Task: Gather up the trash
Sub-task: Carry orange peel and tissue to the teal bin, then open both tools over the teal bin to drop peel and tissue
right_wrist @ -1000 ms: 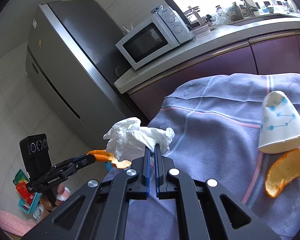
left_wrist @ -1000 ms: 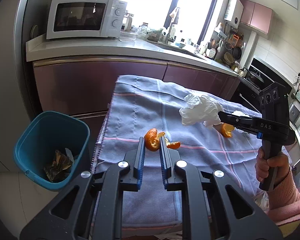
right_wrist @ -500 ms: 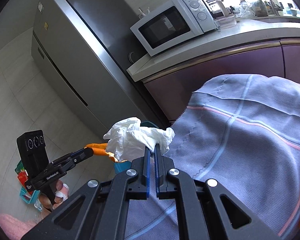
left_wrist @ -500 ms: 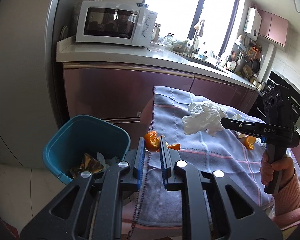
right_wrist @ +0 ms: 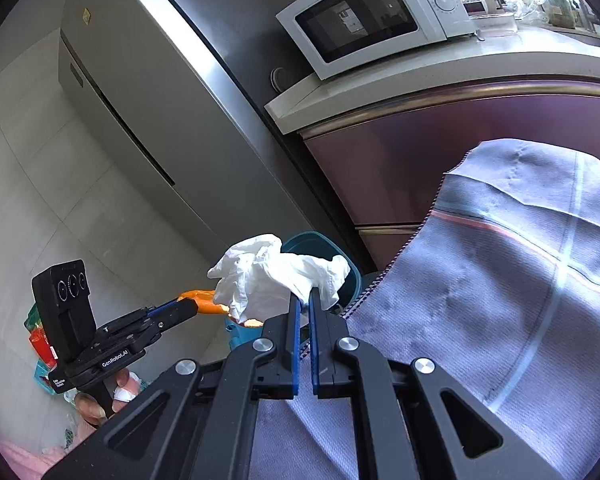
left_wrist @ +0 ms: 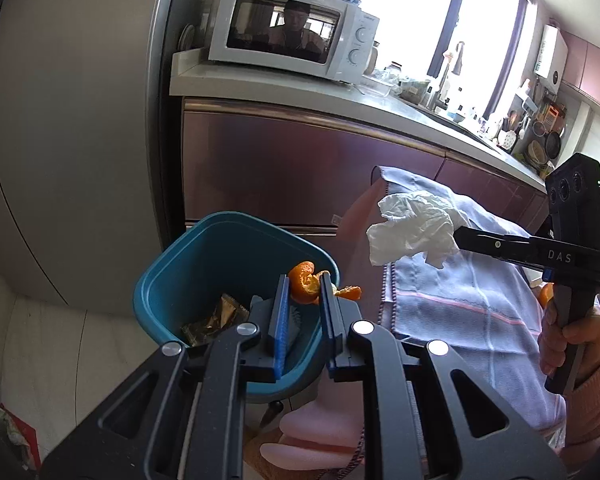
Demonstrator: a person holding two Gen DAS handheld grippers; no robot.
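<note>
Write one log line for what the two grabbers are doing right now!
left gripper: shut on orange peel, over teal bin | right gripper: shut on white tissue, near bin | neither dropped yet

Table under blue-grey striped cloth — teal bin on floor

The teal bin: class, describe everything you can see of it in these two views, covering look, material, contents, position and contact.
The teal bin is a small open-topped tub with rounded corners and a smooth rim; it looks like plastic. It stands upright on the pale floor, beside the cloth-covered table and in front of the maroon cabinets. Inside lies crumpled dark wrapper trash. The left gripper, shut on orange peel, hangs over its rim without visibly touching it. In the right wrist view, white tissue hides most of it.
</note>
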